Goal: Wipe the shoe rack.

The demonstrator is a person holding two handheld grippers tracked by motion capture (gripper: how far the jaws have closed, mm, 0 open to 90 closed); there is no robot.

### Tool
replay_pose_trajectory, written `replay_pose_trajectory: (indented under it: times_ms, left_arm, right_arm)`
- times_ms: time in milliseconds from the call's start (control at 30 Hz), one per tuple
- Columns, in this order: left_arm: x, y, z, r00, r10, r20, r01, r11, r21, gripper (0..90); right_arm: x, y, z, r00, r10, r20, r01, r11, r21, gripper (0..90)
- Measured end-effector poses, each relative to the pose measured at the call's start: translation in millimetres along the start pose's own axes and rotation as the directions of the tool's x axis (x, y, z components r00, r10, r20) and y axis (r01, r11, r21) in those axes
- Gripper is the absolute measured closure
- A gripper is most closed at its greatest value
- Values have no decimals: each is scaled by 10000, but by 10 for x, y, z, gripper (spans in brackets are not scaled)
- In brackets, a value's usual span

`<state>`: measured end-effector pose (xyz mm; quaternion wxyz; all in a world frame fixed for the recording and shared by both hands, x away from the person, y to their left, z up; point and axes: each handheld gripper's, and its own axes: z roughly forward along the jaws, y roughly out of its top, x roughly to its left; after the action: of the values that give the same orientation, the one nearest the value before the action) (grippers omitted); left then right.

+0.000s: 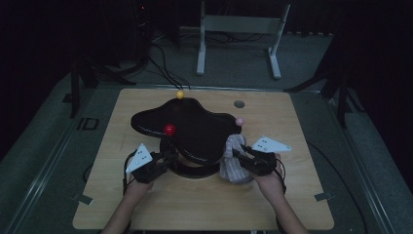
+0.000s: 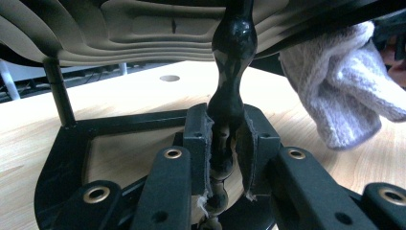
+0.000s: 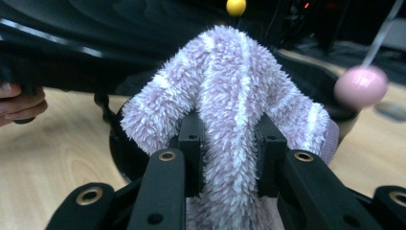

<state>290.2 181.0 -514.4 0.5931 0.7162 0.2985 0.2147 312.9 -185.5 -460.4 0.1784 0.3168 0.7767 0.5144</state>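
A black stand [image 1: 195, 127] with a wavy top is seen at the middle of the wooden desk [image 1: 204, 204]. Its glossy turned post [image 2: 229, 96] is pinched between the pads of the left tongs [image 2: 225, 143], low down near the base. A fluffy lilac striped sock [image 3: 230, 110], draped against the stand's right edge, is clamped in the nearly closed right tongs [image 3: 232, 153].

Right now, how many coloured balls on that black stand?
3. Yellow ball at the far edge of the black stand, red ball near its front left, pink ball at its right edge above the fuzzy sock. The top may hide others.
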Motion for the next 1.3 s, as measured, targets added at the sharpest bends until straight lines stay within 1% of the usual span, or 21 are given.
replay_pose_trajectory:
  times_ms: [33,100,200,267,367,400,467,600,633,700,800,867,933,1000,1033,1067,1133,1167,1233,1267,1300]
  left_arm:
    - [-1,0,0,10000,10,-2,-10,10000,2,757]
    - [1,-3,-1,10000,14,26,-14,10000,-14,757]
    - [-5,-1,7,10000,-10,52,10,10000,-19,757]
    - [-4,-3,5,10000,-23,50,23,10000,-22,757]
    - [-9,2,4,10000,-11,21,11,10000,13,757]
    - [-10,2,4,10000,-3,18,3,10000,18,757]
    - [-8,1,5,10000,4,28,-4,10000,4,757]
    - [-13,3,13,10000,31,66,-31,10000,14,757]
    - [-16,2,15,10000,22,73,-22,10000,-3,757]
    - [-16,2,13,10000,-3,59,2,10000,10,757]
    - [-20,6,10,10000,0,20,0,10000,36,757]
    - [-21,3,11,10000,-14,13,14,10000,13,757]
    - [-23,5,12,10000,4,19,-4,10000,29,757]
    - [-28,2,16,10000,9,81,-9,10000,16,757]
    - [-29,2,17,10000,2,90,-2,10000,17,757]
    - [-29,3,17,10000,0,92,0,10000,24,757]
    - [-34,5,18,10000,-30,52,30,10000,28,757]
    - [-35,4,17,10000,-32,42,31,10000,21,757]
    - [-36,5,17,10000,-15,39,15,10000,34,756]
    - [-39,8,17,10000,5,20,-6,10000,52,756]
    - [-40,10,17,10000,14,10,-14,10000,67,756]
  right_arm:
    - [-3,-4,2,10000,36,-4,-36,10000,76,709]
    - [12,33,-37,9998,-172,99,171,9998,62,709]
    - [38,102,-114,9997,-240,64,241,9993,-284,709]
    - [65,89,-95,9993,-367,120,369,9991,-203,710]
    - [43,11,-25,10000,-11,-63,10,10000,-36,710]
    - [42,-3,-15,10000,7,-50,-7,10000,52,710]
    - [48,20,-40,9999,-113,11,113,9999,108,709]
    - [76,136,-179,9996,-276,-35,274,9987,-428,709]
    - [92,148,-192,9994,-347,-27,346,9983,-460,710]
    - [119,118,-142,9988,-479,-16,479,9986,-223,710]
    - [81,41,-78,9997,-29,-235,29,10000,-11,709]
    - [79,17,-63,9998,-60,-181,63,9998,169,709]
    - [81,33,-98,9998,-77,-157,78,10000,56,709]
    - [86,63,-142,9999,-139,-102,137,9997,-196,710]
    - [87,80,-149,9996,-267,-46,266,9994,-236,710]
    - [90,80,-141,9996,-293,-23,292,9994,-201,710]
    - [89,36,-93,9998,-155,-135,154,9998,-109,710]
    - [102,-8,-49,9998,-99,-177,101,9999,88,710]
    - [113,-59,9,9994,-269,-230,280,9984,488,708]
    - [110,-73,14,9992,-292,-255,307,9977,604,708]
    - [105,-74,-8,9995,-223,-232,235,9982,551,708]
